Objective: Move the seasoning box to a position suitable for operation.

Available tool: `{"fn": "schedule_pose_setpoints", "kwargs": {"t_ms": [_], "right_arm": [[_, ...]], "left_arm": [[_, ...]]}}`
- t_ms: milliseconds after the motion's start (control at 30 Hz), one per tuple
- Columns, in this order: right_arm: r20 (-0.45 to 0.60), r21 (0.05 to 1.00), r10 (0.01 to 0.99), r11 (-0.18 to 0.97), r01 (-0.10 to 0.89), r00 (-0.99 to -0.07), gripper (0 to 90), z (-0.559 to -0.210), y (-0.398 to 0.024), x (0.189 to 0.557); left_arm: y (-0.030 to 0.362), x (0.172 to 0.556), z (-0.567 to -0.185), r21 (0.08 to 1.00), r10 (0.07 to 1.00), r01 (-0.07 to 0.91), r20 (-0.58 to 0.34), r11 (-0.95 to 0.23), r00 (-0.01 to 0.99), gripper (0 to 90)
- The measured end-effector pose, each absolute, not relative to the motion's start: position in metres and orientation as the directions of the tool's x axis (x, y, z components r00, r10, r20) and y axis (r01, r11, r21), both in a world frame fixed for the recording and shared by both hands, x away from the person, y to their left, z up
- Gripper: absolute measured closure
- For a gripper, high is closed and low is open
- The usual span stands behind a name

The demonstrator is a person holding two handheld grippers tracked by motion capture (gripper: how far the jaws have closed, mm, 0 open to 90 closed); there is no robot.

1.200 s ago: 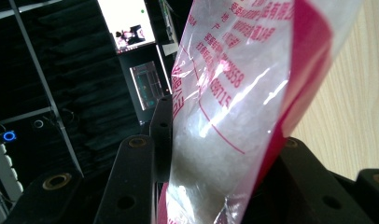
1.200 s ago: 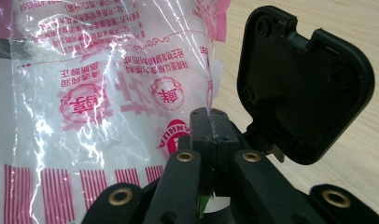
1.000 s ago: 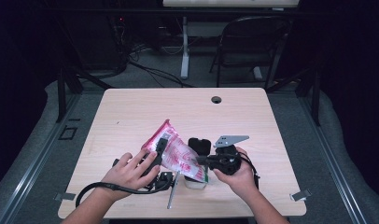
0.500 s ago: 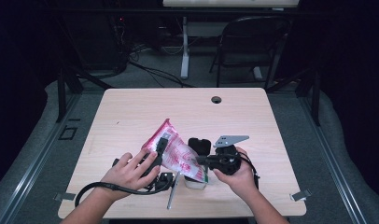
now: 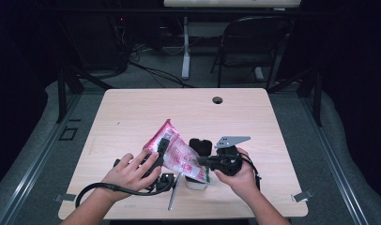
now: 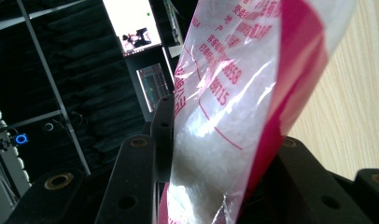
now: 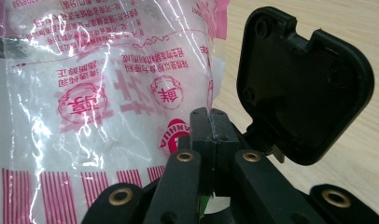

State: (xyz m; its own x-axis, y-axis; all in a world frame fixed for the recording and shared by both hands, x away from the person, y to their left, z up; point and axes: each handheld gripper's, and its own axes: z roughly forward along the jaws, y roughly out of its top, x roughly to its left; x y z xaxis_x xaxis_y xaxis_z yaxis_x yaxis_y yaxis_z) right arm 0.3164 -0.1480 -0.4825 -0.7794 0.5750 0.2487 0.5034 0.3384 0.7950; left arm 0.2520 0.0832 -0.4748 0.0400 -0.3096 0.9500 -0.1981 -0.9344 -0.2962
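Item: sugar bag (image 5: 177, 152), tilted over white tub (image 5: 196, 182), black lid (image 5: 200, 146) up. My left tool (image 5: 161, 146) clamped the bag's upper end; right tool (image 5: 203, 161), jaws closed, pinched its lower corner. Step: pouring. Next, I judged: tip higher, mouth kept over tub.

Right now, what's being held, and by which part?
The left gripper grips the pink-and-clear bag across its body; the right gripper pinches the bag's lower edge.
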Motion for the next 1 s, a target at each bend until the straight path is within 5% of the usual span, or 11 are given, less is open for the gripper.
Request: {"fn": "schedule_pose_setpoints", "kwargs": {"t_ms": [1000], "right_arm": [[0.251,0.799,0.573,0.332,0.502,-0.780,90.0,-0.4827,-0.1463,0.3156]], "left_arm": [[0.0834,0.2499,-0.4721,-0.299,-0.311,-0.204,0.950,-0.932,0.028,66.8]]}}
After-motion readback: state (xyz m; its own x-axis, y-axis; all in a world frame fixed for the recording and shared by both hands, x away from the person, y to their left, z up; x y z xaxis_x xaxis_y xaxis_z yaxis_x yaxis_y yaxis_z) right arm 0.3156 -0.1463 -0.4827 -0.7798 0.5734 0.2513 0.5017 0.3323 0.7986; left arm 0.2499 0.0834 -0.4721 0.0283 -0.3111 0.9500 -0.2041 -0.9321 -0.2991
